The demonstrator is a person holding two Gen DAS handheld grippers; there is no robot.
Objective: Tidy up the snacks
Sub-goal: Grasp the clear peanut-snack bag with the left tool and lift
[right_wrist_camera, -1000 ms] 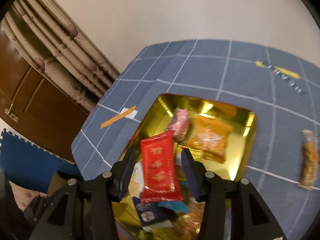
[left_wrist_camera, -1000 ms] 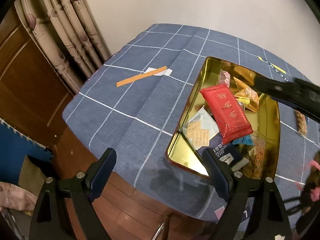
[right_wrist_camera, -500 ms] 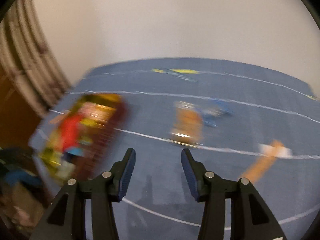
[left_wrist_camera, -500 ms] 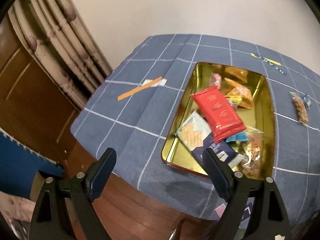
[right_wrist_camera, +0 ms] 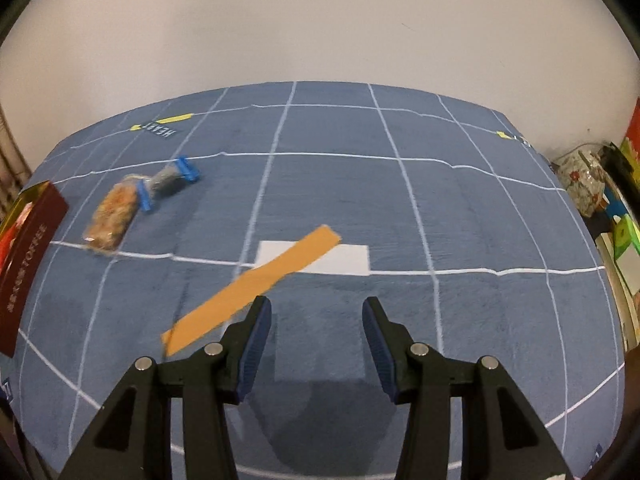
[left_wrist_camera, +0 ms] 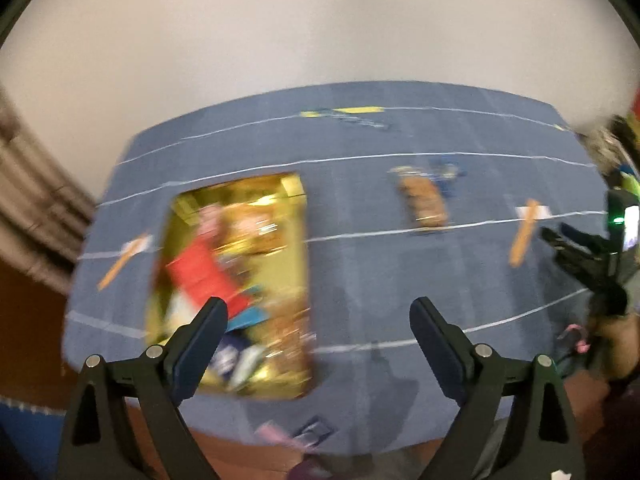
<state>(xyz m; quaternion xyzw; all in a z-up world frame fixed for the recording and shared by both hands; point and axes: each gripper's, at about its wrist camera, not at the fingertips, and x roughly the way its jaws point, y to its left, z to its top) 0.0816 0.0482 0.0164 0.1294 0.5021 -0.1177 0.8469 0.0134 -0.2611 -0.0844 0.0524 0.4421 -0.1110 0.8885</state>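
On blue cloth, clear clipped snack bag (right_wrist_camera: 116,210)

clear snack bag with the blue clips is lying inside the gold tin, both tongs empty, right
Not quite. The right wrist view shows the clear snack bag with blue clips lying on the blue checked tablecloth, outside the gold tin. Both tongs are indeed empty.

A clear bag of golden-brown snacks (right_wrist_camera: 114,214) closed with blue clips lies flat on the blue checked cloth, well apart from the gold-lined rectangular tin (left_wrist_camera: 296,240) heaped with wrapped snacks.
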